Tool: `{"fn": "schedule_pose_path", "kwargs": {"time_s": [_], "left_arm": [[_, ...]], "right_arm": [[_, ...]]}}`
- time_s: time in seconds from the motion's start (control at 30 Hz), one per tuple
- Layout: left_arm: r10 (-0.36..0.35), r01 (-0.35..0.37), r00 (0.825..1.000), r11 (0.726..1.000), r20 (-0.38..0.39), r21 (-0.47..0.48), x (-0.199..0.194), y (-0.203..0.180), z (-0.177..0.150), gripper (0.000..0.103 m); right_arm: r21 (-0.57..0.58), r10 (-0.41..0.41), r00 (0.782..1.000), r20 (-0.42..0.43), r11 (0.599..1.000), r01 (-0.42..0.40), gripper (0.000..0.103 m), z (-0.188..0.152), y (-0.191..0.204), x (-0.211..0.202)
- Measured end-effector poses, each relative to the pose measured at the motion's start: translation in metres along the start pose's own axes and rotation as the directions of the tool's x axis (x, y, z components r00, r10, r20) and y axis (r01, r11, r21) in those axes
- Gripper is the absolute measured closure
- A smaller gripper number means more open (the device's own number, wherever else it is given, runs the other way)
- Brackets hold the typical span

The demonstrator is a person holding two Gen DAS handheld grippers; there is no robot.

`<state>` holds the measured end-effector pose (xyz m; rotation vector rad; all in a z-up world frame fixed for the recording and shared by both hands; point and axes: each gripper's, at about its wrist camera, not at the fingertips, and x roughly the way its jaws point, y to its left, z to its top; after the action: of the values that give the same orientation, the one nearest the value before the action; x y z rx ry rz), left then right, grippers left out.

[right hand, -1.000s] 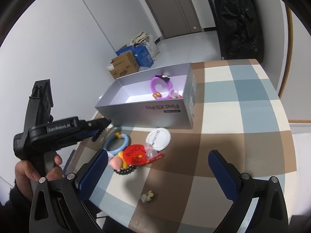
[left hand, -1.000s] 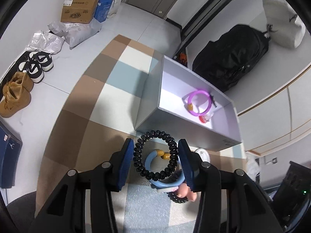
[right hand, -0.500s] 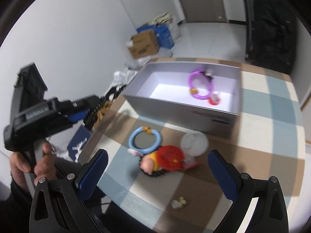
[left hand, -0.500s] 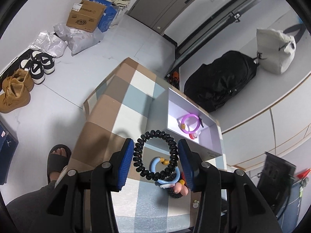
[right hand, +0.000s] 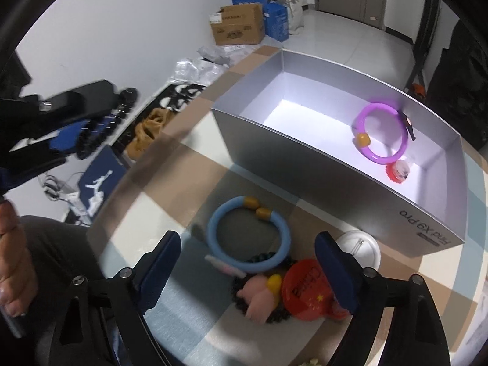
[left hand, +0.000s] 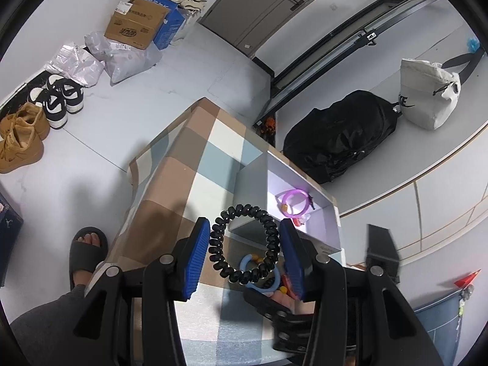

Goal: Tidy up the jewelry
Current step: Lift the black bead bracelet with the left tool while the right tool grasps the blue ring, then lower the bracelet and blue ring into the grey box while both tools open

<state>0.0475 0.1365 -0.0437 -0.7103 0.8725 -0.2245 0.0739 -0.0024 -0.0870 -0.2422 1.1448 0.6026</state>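
Note:
My left gripper [left hand: 244, 253] is shut on a black spiral hair tie [left hand: 268, 231] and holds it high above the checkered table [left hand: 186, 170]. It shows blurred at the left of the right wrist view [right hand: 88, 131]. The grey box [right hand: 241, 122] holds a purple bracelet [right hand: 382, 131] and a small red ornament [right hand: 398, 172]; both show in the left wrist view too [left hand: 294, 202]. My right gripper [right hand: 248, 271] is open, low over a blue bracelet [right hand: 247, 238], a pink pig charm [right hand: 259, 297], a red badge [right hand: 308, 289] and a white badge [right hand: 360, 248].
The box [left hand: 332, 235] stands at the table's far side. Shoes [left hand: 21, 140], cardboard boxes [left hand: 134, 23] and bags lie on the floor to the left. A black backpack [left hand: 338, 137] leans on the wall behind the table. A sandalled foot [left hand: 87, 251] stands by the table.
My left gripper has risen far above the table with the hair tie. My right gripper has moved down and closed in over the pile of loose items.

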Motion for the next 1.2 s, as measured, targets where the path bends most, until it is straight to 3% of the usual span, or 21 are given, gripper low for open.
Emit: {"fn": "schedule_pose_path", "kwargs": {"time_s": [0.17, 0.33, 0.8, 0.97, 1.2], "left_arm": [[-0.012, 0.012, 1.0, 1.0, -0.006, -0.011, -0.001, 0.002, 0.002, 0.062], [-0.027, 0.027, 1.0, 0.999, -0.003, -0.018, -0.001, 0.003, 0.004, 0.062], [-0.004, 0.004, 1.0, 1.0, -0.009, 0.007, 0.003, -0.004, 0.001, 0.062], [0.011, -0.01, 1.0, 0.999, -0.021, 0.04, 0.009, -0.013, -0.003, 0.062], [0.009, -0.006, 1.0, 0.995, -0.027, 0.097, 0.02, -0.038, -0.011, 0.062]], "right_arm": [[-0.013, -0.022, 1.0, -0.014, 1.0, 0.022, 0.023, 0.001, 0.003, 0.007], [-0.087, -0.085, 0.996, -0.003, 0.993, 0.084, 0.044, -0.002, 0.016, 0.006], [-0.046, 0.0, 0.994, 0.11, 0.999, 0.005, 0.044, -0.007, 0.008, -0.032], [0.015, 0.051, 0.984, 0.173, 0.998, -0.054, 0.044, -0.016, -0.004, -0.056], [0.091, 0.049, 0.97, 0.24, 0.993, -0.072, 0.044, -0.032, -0.031, -0.085]]}}
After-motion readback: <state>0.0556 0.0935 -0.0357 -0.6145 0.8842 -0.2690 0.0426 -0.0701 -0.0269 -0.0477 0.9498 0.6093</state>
